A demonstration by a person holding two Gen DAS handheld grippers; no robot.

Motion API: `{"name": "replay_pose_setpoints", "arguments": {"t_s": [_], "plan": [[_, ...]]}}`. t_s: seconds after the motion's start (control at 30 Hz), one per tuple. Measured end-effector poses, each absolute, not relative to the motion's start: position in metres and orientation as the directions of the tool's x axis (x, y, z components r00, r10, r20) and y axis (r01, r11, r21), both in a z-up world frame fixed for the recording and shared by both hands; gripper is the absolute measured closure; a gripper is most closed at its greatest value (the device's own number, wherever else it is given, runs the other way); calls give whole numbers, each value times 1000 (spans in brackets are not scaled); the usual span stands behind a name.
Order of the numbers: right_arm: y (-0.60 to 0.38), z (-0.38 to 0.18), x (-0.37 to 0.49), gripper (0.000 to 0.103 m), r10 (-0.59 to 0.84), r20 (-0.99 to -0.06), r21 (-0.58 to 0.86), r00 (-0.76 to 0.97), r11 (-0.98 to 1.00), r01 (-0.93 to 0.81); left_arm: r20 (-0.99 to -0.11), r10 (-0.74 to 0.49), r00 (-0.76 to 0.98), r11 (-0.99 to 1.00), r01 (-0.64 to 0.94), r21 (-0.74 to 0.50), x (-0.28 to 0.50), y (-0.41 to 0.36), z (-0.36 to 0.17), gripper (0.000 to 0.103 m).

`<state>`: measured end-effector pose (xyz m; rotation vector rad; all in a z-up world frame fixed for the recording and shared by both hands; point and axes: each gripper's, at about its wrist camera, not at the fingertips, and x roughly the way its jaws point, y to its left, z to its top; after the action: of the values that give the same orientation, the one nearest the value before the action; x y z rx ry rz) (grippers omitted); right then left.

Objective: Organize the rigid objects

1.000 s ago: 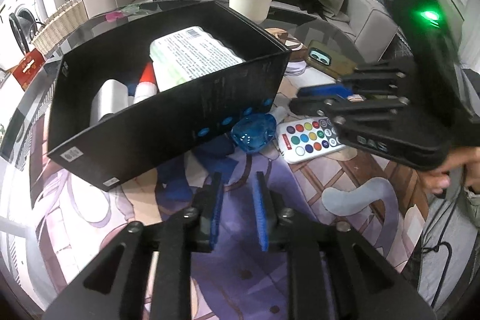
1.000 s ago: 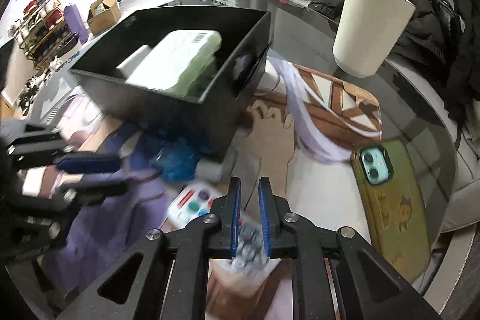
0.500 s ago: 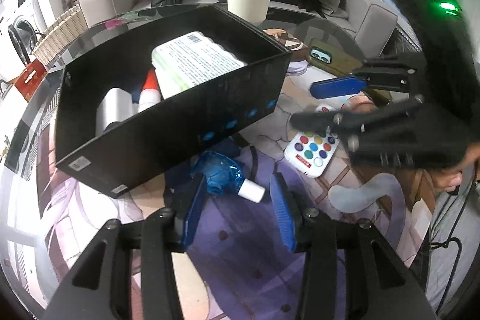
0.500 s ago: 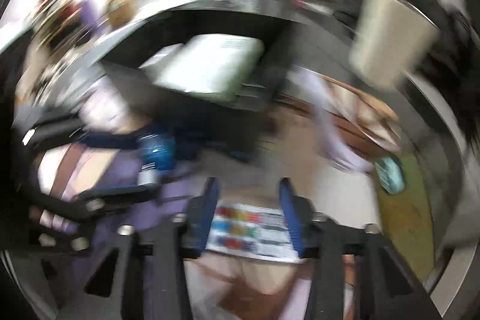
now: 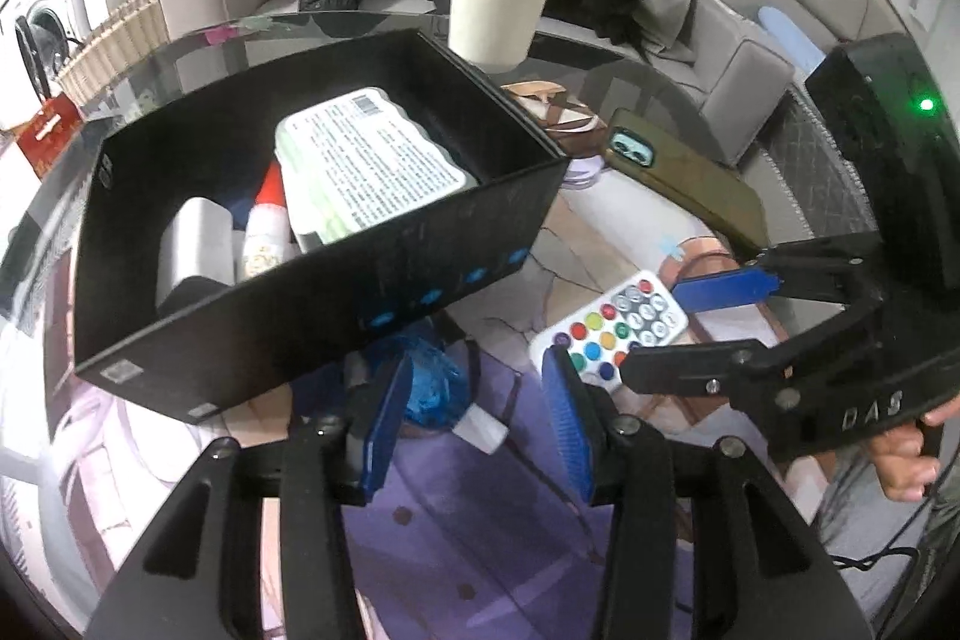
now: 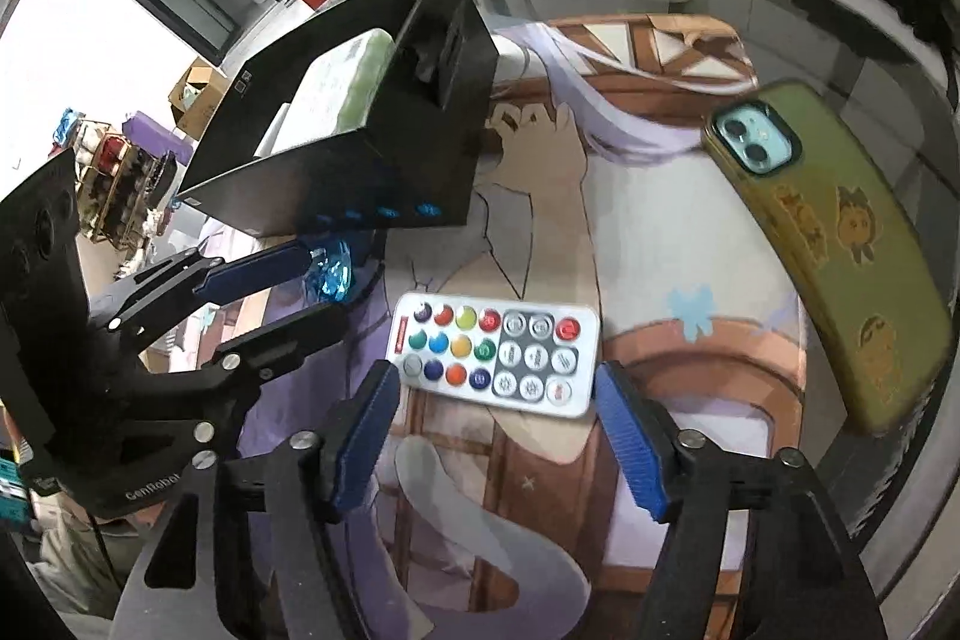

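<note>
The black box [image 5: 300,316] stands on the illustrated mat [image 6: 660,250] that covers the glass table [image 6: 888,58]. It already holds a white labelled pack [image 5: 372,160], a grey cylinder [image 5: 195,244] and a white bottle with a red cap [image 5: 264,232]. On that evidence, part of the sorting is done.

Three rigid items lie outside the box. The phone in a green case [image 6: 840,244] lies camera side up near the table edge; in the right wrist view its long axis runs diagonally from upper left to lower right, with the camera end toward the box. The white remote [image 6: 498,352] lies flat, buttons up, well apart from the phone. Its long axis runs roughly crosswise to the right gripper's fingers, with the coloured buttons at the end nearer the box. The small blue bottle [image 5: 432,388] lies on its side just beside the front wall of the box, its white cap pointing away from the box and toward the left gripper's own right.

The left gripper [image 5: 474,424] has its jaws apart on either side of the blue bottle, not yet closed on it. The right gripper [image 6: 498,430] also has its jaws apart, set just short of the remote's two ends and holding nothing.

In the inspector's judgement, all three items remain to be boxed, the bottle and remote being next in line.
</note>
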<state>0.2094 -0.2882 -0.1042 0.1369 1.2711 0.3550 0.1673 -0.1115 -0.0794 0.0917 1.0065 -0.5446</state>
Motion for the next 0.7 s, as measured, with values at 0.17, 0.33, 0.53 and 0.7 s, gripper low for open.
{"name": "replay_pose_setpoints", "arguments": {"t_s": [0.17, 0.33, 0.53, 0.7], "plan": [[-271, -101, 208, 32, 262, -917, 200, 300, 954, -223, -833, -368, 413, 881, 441, -171, 171, -102, -84, 58], [-261, -99, 220, 32, 110, -912, 16, 394, 972, -233, -859, -351, 373, 885, 431, -175, 170, -98, -95, 58], [-268, -95, 212, 32, 106, -918, 10, 383, 970, -245, -855, -369, 364, 878, 439, -192, 165, -98, -93, 86], [-269, -97, 195, 35, 116, -920, 17, 375, 966, -257, -860, -354, 367, 872, 462, -162, 158, -103, -92, 92]]}}
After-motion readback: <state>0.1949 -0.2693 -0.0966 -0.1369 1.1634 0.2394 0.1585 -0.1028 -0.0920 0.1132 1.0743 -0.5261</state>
